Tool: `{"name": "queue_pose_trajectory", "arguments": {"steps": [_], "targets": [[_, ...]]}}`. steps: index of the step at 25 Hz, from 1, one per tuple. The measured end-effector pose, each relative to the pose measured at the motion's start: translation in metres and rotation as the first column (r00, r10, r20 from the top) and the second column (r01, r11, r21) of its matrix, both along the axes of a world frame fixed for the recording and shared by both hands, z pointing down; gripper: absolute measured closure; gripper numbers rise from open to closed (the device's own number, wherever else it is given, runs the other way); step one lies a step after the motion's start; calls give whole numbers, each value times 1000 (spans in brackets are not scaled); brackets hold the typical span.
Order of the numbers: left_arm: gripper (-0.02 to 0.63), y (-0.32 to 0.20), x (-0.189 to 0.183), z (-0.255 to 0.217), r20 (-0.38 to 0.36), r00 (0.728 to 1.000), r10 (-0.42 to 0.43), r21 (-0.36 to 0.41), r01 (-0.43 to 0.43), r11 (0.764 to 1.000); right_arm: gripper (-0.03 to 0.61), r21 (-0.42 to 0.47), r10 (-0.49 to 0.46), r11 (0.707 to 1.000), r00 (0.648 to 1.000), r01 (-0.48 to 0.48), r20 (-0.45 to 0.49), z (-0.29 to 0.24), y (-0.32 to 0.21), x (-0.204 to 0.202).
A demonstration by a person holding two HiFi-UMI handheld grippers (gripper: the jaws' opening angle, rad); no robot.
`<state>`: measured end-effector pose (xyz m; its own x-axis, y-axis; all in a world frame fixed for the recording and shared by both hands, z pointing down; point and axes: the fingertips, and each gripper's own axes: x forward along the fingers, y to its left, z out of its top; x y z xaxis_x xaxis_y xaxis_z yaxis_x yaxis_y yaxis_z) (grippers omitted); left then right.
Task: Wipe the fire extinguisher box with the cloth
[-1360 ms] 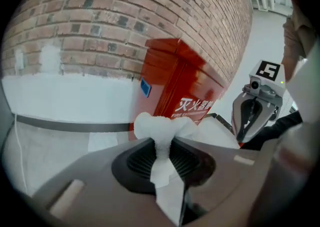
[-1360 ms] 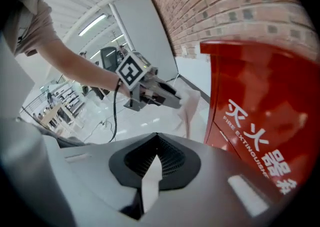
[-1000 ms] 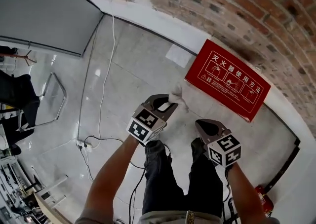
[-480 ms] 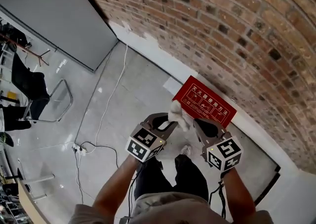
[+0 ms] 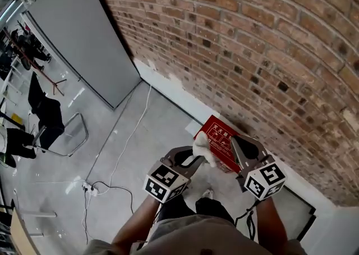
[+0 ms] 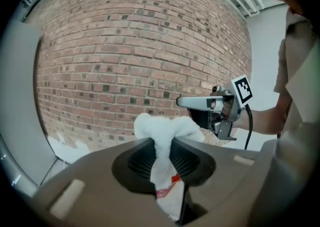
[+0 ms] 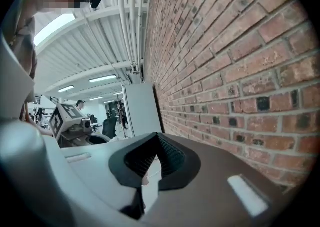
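Cloth (image 6: pixel 164 130), white and limp, clamped at its middle by the left gripper (image 5: pixel 189 157), with the jaws closed tight on it. Puffs out in a soft wad beyond the tips, with a tail and a red-edged tag trailing back between the pads. Looks light and compliant, likely to fold or drag rather than slide clean. Best kept held at the present pinch, wad leading. Right gripper (image 7: pixel 152 143) drawn nearly together, down to a thin slit with nothing in it. Hangs just right of the cloth in the head view.

Fire extinguisher box (image 5: pixel 220 136): red, flat-faced, white print on top. Sits low and right of centre in the head view, at the foot of the brick wall (image 5: pixel 252 51), partly covered in the picture by the wad and the right gripper. Appears rigid, probably sheet metal, smooth and somewhat slick. Should take firm pressure without harm. Needs no grasping, but could be braced at a corner with the free gripper against shifting. No contact with the cloth evident; only brick behind the wad in the left gripper view.

Wall tight along the box's far edge, toward the upper right of the frame, so little travel there. Open pale floor (image 5: pixel 140 136) at lower left, crossed by a white cable (image 5: pixel 126 136) and bounded by a grey panel (image 5: pixel 78 46) at upper left. Chair (image 5: pixel 47 110) further left, well apart.
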<state>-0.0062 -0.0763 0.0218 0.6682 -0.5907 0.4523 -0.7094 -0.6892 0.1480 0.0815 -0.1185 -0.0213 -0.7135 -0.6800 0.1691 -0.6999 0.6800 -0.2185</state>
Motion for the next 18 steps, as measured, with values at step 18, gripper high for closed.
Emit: {"name": "queue_pose_trajectory", "arguments": {"steps": [18], "targets": [[532, 0, 8, -49, -38, 998, 42, 113, -37, 993, 554, 106, 83, 992, 994, -75, -70, -47, 10, -21]]}}
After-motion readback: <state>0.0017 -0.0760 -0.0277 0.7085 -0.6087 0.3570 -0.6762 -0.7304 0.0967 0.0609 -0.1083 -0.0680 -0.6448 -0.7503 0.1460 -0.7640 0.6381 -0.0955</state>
